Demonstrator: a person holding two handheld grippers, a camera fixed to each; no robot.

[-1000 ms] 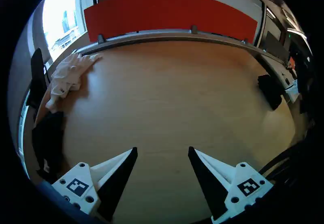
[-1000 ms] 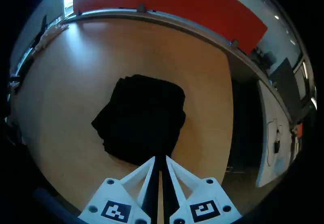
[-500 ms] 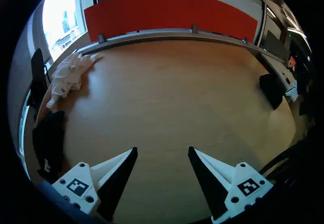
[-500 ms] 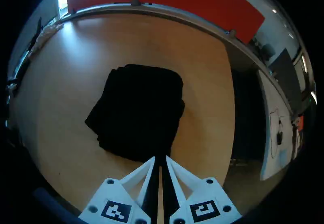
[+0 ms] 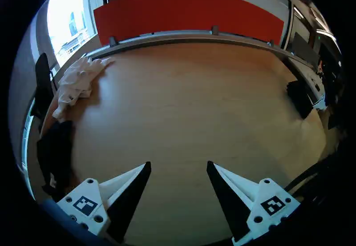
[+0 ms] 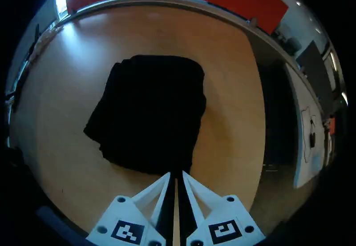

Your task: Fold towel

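A black towel [image 6: 149, 112] lies folded on the wooden table [image 6: 66, 90] in the right gripper view, its near edge at my fingertips. My right gripper [image 6: 177, 177] is shut, and the towel's near edge sits dark between its tips. In the left gripper view, my left gripper [image 5: 178, 168] hangs open over bare wood [image 5: 191, 103] with nothing between its fingers. A dark folded cloth [image 5: 299, 98] rests at the table's right edge in that view.
A crumpled white cloth [image 5: 78, 82] lies at the table's far left, with a dark garment [image 5: 53, 152] nearer along the left edge. A red partition [image 5: 187, 12] backs the table. Past the table's right edge [image 6: 256, 112] stands a white desk [image 6: 307, 143].
In the right gripper view the black towel has grown larger and shifted up and left, its near edge staying at the fingertips. The left gripper has barely moved.
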